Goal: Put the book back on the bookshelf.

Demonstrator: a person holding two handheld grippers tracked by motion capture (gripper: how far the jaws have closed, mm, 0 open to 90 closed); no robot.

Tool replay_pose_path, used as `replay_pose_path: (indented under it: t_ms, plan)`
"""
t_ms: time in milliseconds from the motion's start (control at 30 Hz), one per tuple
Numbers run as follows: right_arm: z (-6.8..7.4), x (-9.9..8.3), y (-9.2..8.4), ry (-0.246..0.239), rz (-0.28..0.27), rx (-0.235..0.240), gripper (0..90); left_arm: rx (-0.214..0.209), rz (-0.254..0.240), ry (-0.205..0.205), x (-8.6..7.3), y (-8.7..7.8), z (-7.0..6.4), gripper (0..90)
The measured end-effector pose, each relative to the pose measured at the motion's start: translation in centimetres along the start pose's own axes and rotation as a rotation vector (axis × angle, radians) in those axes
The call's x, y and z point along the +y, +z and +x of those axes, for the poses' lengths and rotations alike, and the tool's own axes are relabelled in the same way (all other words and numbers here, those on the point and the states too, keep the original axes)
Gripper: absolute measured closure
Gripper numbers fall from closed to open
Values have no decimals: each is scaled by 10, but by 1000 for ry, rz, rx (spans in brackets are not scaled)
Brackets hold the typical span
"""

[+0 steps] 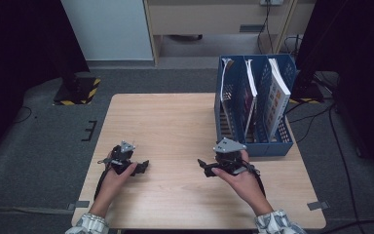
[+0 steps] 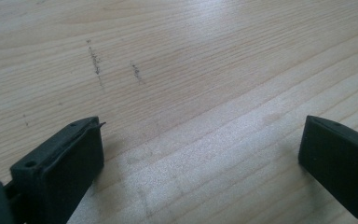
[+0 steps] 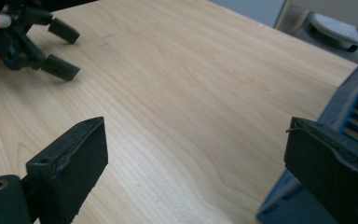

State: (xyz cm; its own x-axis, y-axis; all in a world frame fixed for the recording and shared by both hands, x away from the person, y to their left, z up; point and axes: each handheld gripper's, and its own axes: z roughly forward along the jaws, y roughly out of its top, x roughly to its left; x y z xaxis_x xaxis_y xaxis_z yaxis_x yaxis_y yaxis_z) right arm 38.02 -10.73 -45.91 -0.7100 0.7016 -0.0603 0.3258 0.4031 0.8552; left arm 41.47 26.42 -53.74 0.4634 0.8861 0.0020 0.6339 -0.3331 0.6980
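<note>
on the near half of the wooden table (image 1: 175, 117) both grippers sit low, nothing gripped. the left gripper (image 1: 143, 167) rests by the near left corner, its jaws spread wide over bare wood, and in the left gripper view there's just grain and a couple of faint scuff marks (image 2: 95, 60) between them. the right gripper (image 1: 203, 166) is the one to watch: jaws spread wide too, empty, tips pointing across toward the left one.

now the key relation. the blue file rack (image 1: 255, 105) stands at the far right of the table, upright, its slots running away from the person, with books and folders (image 1: 275, 95) standing on edge inside. it lies just behind and to the right of the right hand (image 1: 241, 178), close by. in the right gripper view the rack's blue corner (image 3: 349, 107) sits right behind one jaw, so that gripper is near alongside it, not facing it.

my read: the right hand is much the nearer, and it would have to swing its jaws round toward the rack before any grab. the left gripper (image 3: 51, 46) is well apart from it.
</note>
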Motion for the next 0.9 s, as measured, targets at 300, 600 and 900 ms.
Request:
replay_pose_path:
  t_ms: [300,600,900]
  plan:
    - [17,-13,21,-37,79,46,69,0,-1,0,0,0,0,0]
    - [26,-27,51,-17,165,91,74,0,0,0,0,0,0,0]
    - [23,-27,76,60,169,82,87,0,0,0,0,0,0,0]
